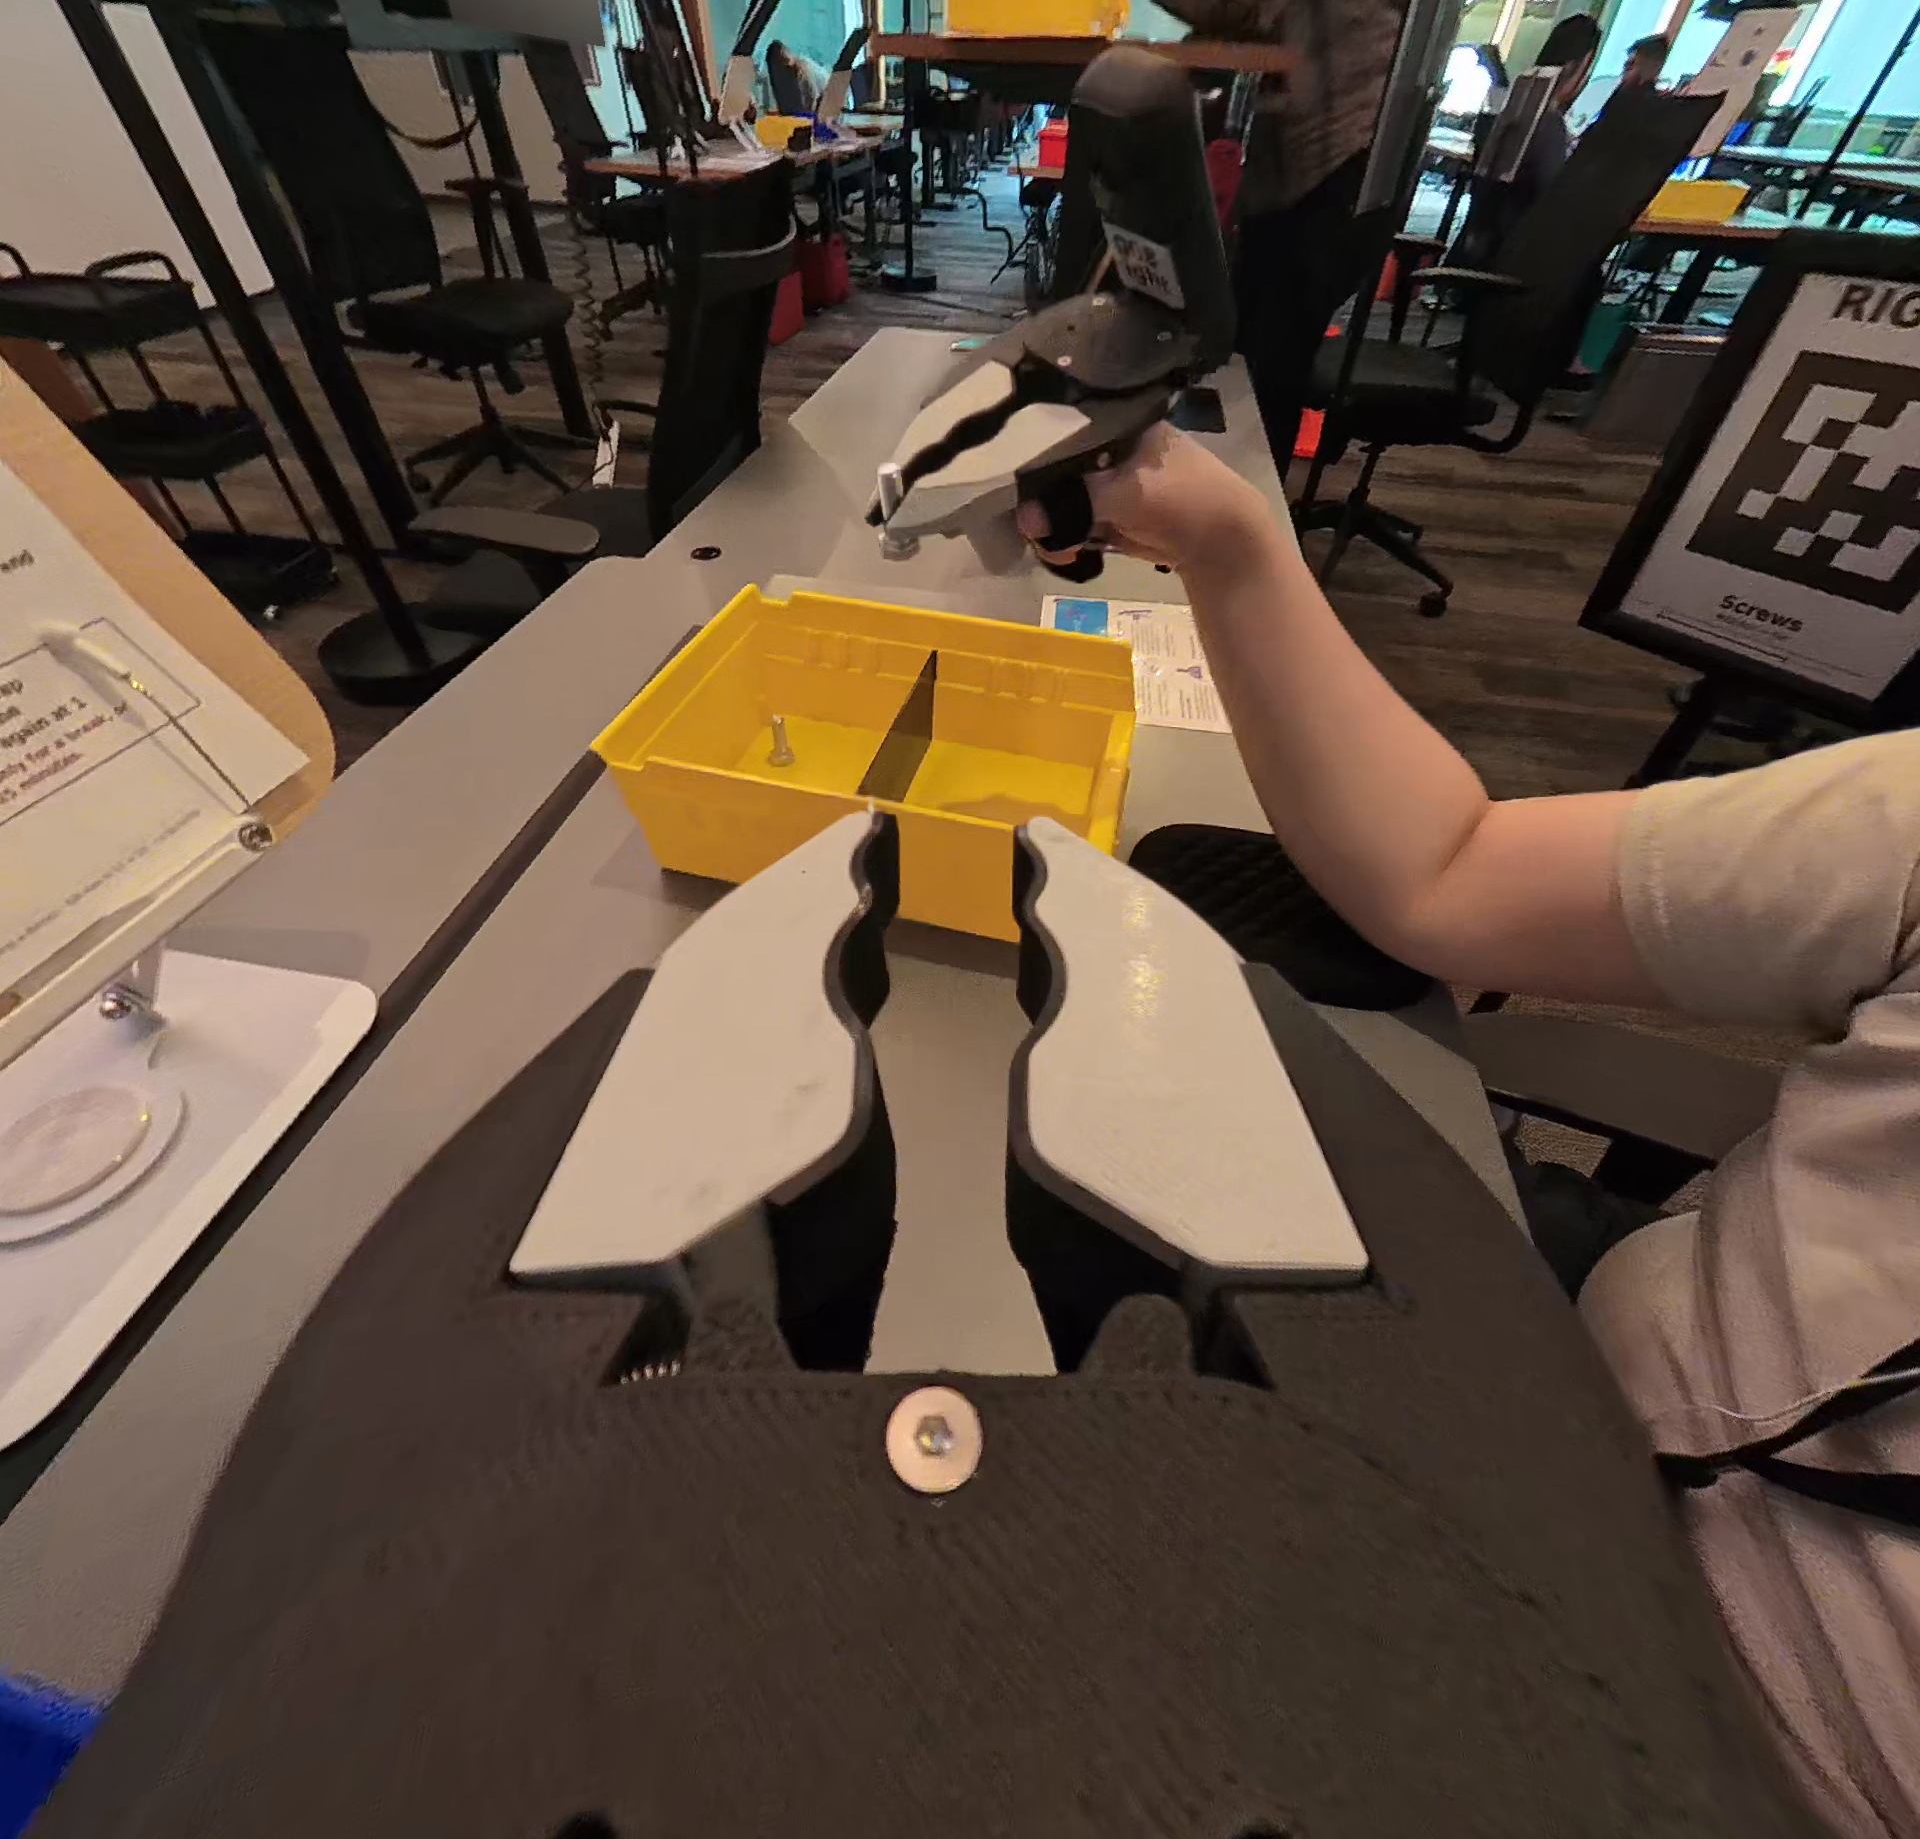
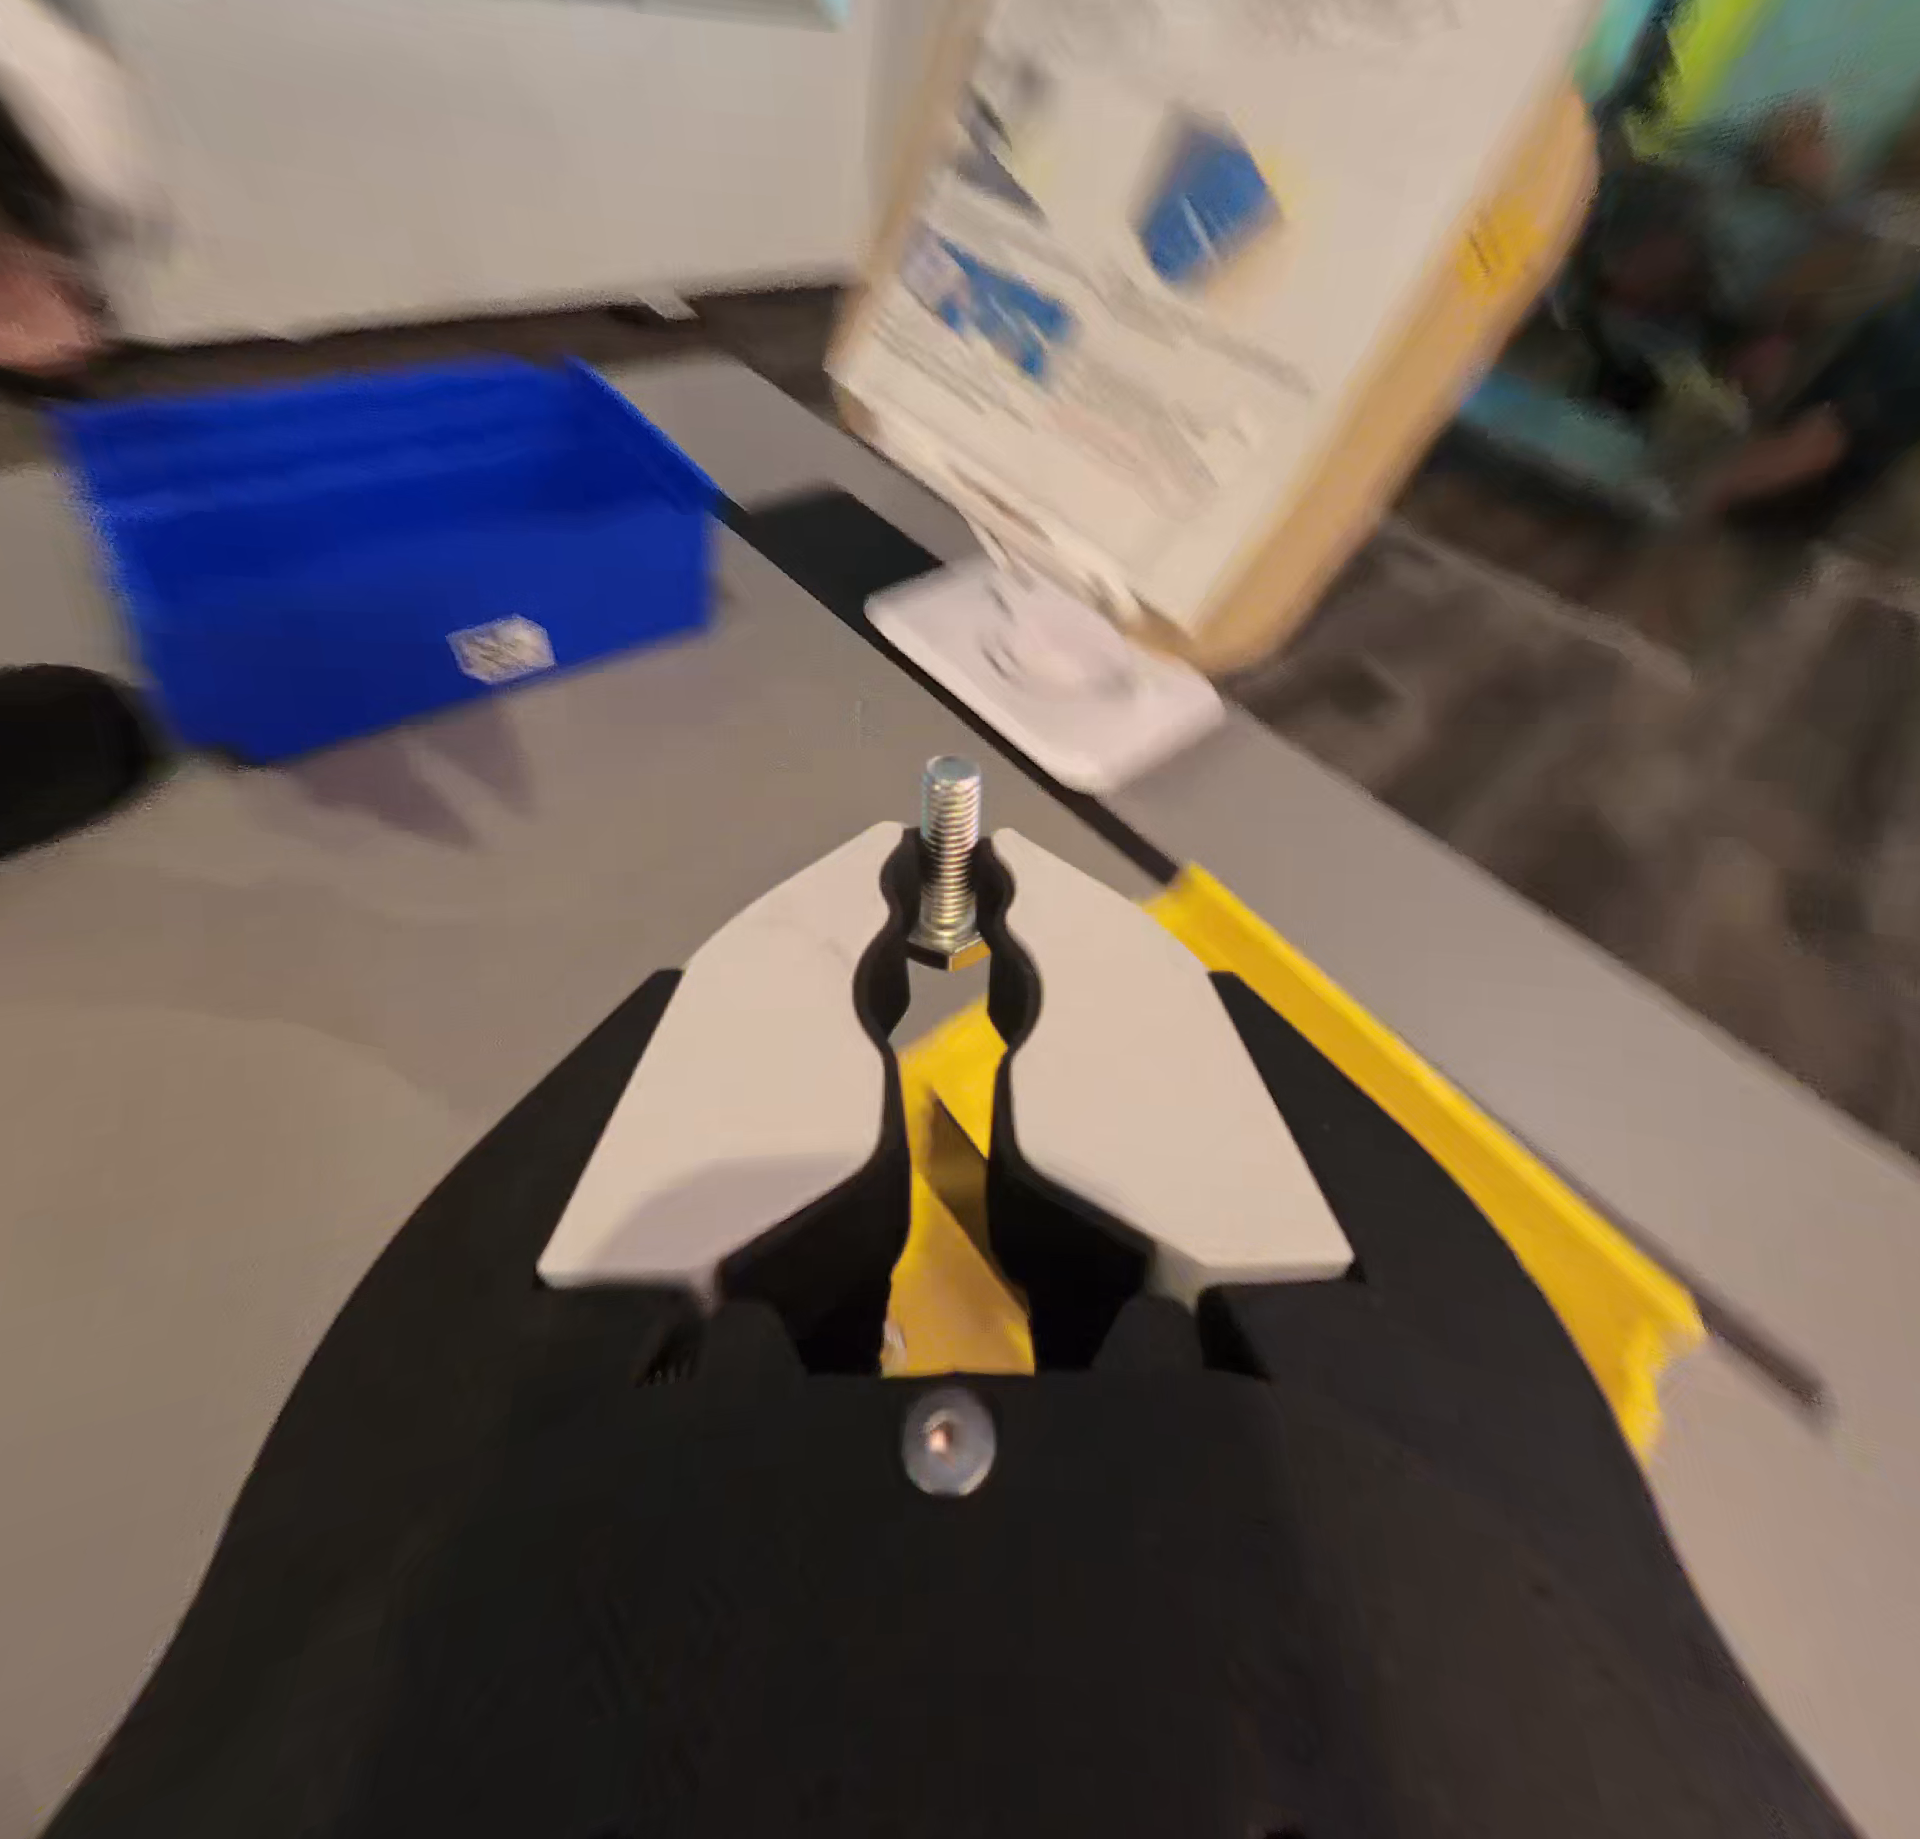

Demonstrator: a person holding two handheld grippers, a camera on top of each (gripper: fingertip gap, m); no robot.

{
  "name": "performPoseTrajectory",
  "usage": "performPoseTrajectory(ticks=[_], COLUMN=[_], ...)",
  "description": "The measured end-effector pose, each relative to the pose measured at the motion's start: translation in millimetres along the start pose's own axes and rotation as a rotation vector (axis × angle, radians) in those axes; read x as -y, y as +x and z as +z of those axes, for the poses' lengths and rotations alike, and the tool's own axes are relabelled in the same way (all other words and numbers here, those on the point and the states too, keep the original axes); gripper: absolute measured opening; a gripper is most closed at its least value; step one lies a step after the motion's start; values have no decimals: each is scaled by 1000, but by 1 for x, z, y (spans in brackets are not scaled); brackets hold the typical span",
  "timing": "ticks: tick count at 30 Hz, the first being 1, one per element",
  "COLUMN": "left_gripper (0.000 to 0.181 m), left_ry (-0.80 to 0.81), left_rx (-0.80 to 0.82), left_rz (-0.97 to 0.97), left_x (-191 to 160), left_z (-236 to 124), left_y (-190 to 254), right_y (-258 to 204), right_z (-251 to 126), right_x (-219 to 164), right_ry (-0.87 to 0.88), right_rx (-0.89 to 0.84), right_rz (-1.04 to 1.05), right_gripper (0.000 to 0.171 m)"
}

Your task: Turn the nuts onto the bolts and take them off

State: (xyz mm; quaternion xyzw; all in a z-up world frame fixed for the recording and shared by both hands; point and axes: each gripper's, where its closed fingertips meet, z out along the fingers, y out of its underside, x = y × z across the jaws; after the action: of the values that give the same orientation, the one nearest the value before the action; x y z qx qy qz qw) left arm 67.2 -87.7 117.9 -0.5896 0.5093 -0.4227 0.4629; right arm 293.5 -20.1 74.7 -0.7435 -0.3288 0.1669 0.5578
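right tool point(image 2: 948, 844) gripping bolt point(image 2: 950, 870), surroundings blurred

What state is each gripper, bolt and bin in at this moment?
right gripper: shut on a bolt, held above the table.
held bolt: clamped between the fingers, threaded end sticking out past the tips, no nut on it.
left gripper: open, empty.
yellow bin: on the table, open-topped, split by a dark divider.
second bolt: in the yellow bin's left compartment.
blue bin: on the table, contents hidden.
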Motion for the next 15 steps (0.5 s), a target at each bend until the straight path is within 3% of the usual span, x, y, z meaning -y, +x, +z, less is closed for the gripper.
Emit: performPoseTrajectory(ticks=[2, 5, 9, 13, 15], left_gripper=[20, 20, 19, 19, 19], left_ry=[-4, 18, 41, 63, 62], left_rx=[17, -5, -6, -20, -11], left_rz=[-16, -42, -40, -46, -39], left_x=[-2, 1, 5, 9, 9], left_z=[1, -2, -9, -14, -16], left_y=[-5, -5, -7, -7, -8], right_y=[29, 48, 77, 77, 78], right_z=[4, 27, 56, 69, 76], right_x=[-33, -73, -133, -154, -157], right_ry=[-109, -232, -602, -767, -764], right_rx=[-72, -5, 124, 313, 360], right_rz=[109, 174, 181, 77, -36], right_gripper=[11, 11, 11, 11, 11])
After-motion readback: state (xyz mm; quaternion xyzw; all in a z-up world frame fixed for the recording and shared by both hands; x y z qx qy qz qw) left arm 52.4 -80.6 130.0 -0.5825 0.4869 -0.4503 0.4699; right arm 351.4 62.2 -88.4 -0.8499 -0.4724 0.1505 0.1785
